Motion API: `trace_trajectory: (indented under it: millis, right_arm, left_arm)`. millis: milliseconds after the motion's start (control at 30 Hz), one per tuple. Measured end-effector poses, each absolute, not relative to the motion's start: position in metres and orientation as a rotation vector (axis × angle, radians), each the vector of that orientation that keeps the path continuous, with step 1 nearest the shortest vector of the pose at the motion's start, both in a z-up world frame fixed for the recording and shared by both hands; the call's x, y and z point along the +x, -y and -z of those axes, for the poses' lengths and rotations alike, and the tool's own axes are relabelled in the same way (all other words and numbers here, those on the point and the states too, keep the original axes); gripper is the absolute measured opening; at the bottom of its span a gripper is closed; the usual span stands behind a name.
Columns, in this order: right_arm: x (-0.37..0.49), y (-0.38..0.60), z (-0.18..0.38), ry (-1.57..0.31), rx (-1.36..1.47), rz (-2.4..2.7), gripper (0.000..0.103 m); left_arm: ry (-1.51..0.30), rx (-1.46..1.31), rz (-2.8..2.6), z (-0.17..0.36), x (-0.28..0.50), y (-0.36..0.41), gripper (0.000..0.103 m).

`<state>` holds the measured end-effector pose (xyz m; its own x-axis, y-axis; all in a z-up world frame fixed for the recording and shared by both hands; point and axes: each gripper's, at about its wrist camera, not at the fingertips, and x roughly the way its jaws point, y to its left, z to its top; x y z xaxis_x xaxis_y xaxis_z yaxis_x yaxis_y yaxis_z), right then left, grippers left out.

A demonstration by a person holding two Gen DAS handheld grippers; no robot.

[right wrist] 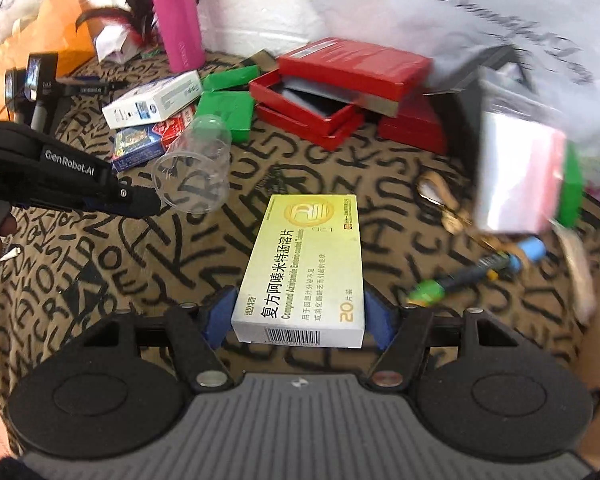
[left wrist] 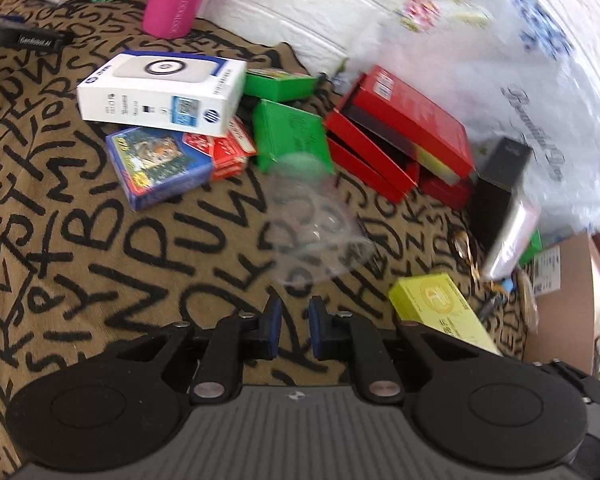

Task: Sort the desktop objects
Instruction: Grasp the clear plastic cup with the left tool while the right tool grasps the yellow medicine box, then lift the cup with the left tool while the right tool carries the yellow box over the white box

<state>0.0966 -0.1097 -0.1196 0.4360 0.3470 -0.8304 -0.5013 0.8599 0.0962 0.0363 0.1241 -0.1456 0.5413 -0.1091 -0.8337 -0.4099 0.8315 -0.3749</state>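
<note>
My right gripper (right wrist: 300, 314) is shut on a yellow medicine box (right wrist: 304, 264); the blue pads (right wrist: 216, 316) press on its two long sides at the near end. The same yellow box (left wrist: 440, 312) shows at the lower right of the left wrist view. My left gripper (left wrist: 296, 320) stands nearly closed, pinching the rim of a clear plastic cup (left wrist: 312, 224). In the right wrist view the left gripper (right wrist: 140, 200) holds this cup (right wrist: 196, 168) tilted above the lettered cloth (right wrist: 100, 280).
Behind lie a white box (left wrist: 160, 92), a blue card box (left wrist: 156, 164), green boxes (left wrist: 288, 136) and open red boxes (left wrist: 396, 132). A pink bottle (left wrist: 176, 0) stands by the wall. A black box (left wrist: 496, 188), scissors (right wrist: 448, 208) and a pen (right wrist: 460, 276) lie at the right.
</note>
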Motion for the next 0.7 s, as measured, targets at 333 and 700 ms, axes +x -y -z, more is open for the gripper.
trace_trajectory:
  millis: [333,700]
  right_arm:
    - [0.057,0.154,0.13,-1.046,-0.153,-0.49,0.066]
    - [0.078,0.138,0.159,-1.138,-0.209,-0.47,0.071]
  left_arm:
    - [-0.965,-0.526,-0.384,0.163,0.045,-0.123,0.044]
    - [-0.944,-0.54,-0.419,0.169,0.067,-0.137,0.045]
